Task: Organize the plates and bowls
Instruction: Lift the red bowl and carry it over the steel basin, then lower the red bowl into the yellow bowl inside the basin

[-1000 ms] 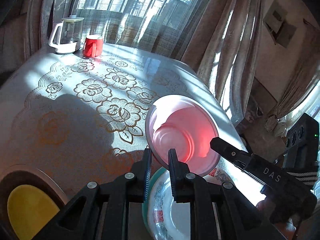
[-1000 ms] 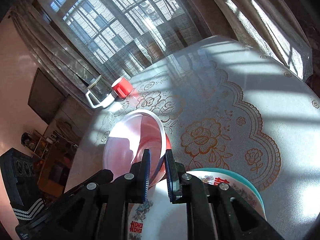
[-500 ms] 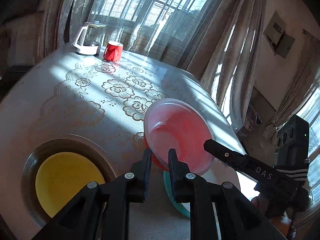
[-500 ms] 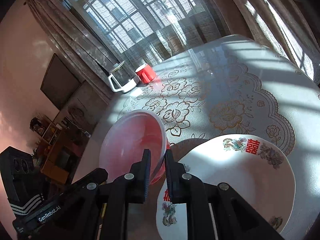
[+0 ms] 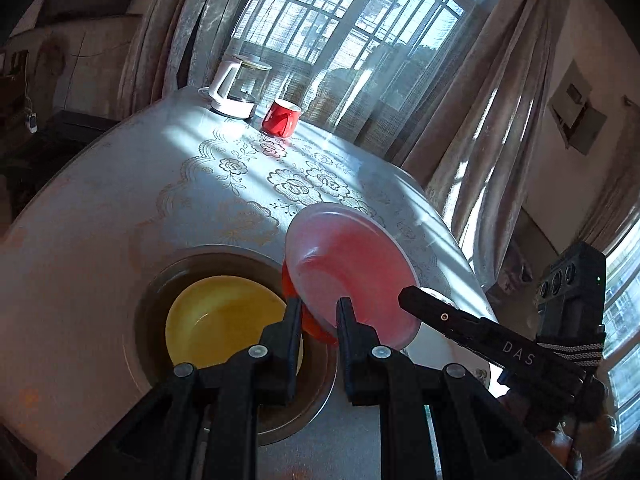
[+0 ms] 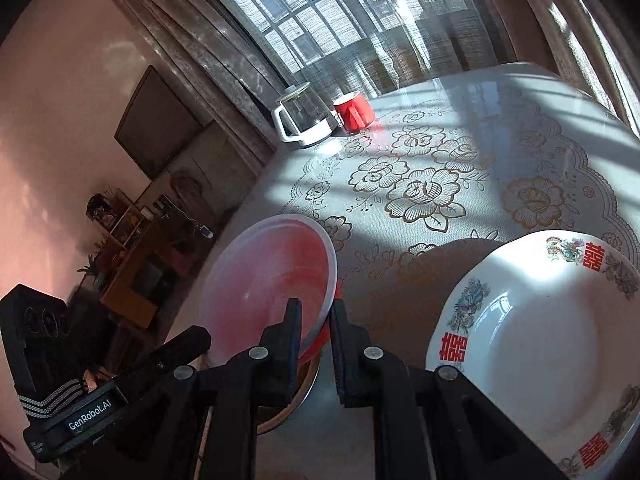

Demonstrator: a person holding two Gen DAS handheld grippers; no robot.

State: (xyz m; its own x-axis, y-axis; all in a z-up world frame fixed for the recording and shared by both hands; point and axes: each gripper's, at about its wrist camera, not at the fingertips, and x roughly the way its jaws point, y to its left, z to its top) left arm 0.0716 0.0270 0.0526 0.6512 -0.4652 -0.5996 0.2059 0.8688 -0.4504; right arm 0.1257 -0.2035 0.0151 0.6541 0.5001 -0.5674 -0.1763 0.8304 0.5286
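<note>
Sunlit tabletop (image 5: 120,208) with floral cloth: both claws, left (image 5: 318,312) and right (image 6: 312,316), are clamped on opposite rims of the pink bowl (image 5: 352,272), held in the air beside the yellow bowl (image 5: 224,328). Step looks like carrying it over for stacking. Next: centre it above the yellow bowl, level it, lower, release together; white plate (image 6: 540,340) sits apart.

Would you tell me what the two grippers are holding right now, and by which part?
Both hold the red bowl by its rim: the left gripper pinches the near edge, the right gripper the opposite edge.
</note>
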